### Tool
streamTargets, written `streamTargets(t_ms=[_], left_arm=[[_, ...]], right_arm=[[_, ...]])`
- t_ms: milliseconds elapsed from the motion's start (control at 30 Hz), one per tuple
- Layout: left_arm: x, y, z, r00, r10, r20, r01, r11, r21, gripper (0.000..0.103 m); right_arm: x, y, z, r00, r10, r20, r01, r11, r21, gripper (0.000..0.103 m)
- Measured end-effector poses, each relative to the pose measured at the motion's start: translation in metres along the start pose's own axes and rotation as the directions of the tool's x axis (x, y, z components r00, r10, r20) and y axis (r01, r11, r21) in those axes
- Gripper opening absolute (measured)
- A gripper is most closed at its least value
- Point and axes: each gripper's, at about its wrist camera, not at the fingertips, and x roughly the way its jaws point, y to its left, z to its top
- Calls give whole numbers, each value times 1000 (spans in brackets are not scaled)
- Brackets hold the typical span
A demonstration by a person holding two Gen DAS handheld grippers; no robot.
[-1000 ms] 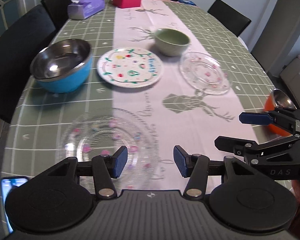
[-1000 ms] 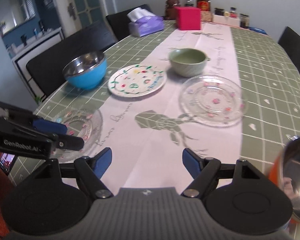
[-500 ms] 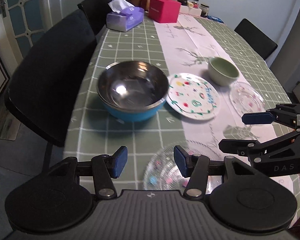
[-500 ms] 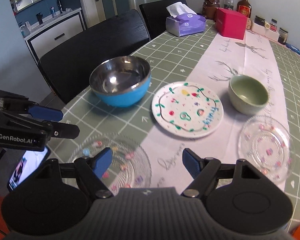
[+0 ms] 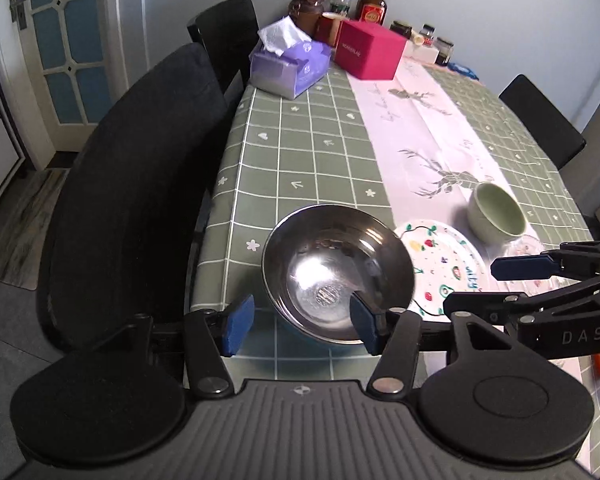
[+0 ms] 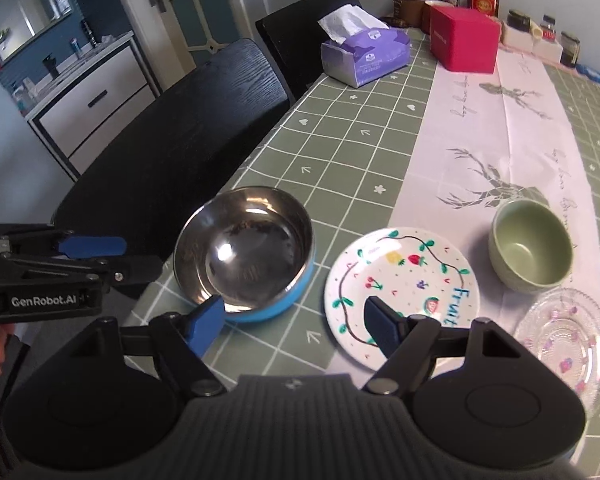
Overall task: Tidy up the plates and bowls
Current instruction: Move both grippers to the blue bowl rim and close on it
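A steel bowl with a blue outside [image 5: 336,276] [image 6: 246,260] stands near the table's left edge. My left gripper [image 5: 300,326] is open and empty, its fingers straddling the bowl's near rim. To the bowl's right lie a white painted plate [image 5: 444,268] [image 6: 404,292], a green bowl [image 5: 498,210] [image 6: 530,248] and a clear glass plate [image 6: 566,336]. My right gripper [image 6: 294,322] is open and empty, hovering between the steel bowl and the painted plate; it also shows in the left wrist view [image 5: 512,280].
A purple tissue box [image 5: 290,66], a pink box [image 5: 370,54] and several bottles and jars [image 5: 374,8] stand at the table's far end. Black chairs [image 5: 140,184] line the left side; another chair [image 5: 540,120] is at the right.
Both grippers have swung left and forward. The steel bowl now sits between my left fingers; the near glass plate has dropped out of view. Both stay open.
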Motion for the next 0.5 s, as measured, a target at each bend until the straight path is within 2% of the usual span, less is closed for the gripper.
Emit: streamTargets(t_ms=[133, 300, 367, 500], left_arm=[[21, 4, 4, 998, 13, -59, -13, 1000, -7, 67], [36, 11, 3, 997, 25, -68, -28, 999, -40, 67], [42, 15, 4, 997, 14, -77, -20, 997, -68, 67], [55, 20, 5, 995, 16, -98, -27, 993, -111, 62]], right_arm=[[16, -2, 12, 999, 16, -40, -13, 998, 61, 71], [35, -5, 20, 997, 23, -71, -14, 993, 117, 69], [43, -6, 22, 996, 14, -86, -3, 992, 128, 64], [59, -12, 21, 993, 12, -120, 8, 986, 164, 59]])
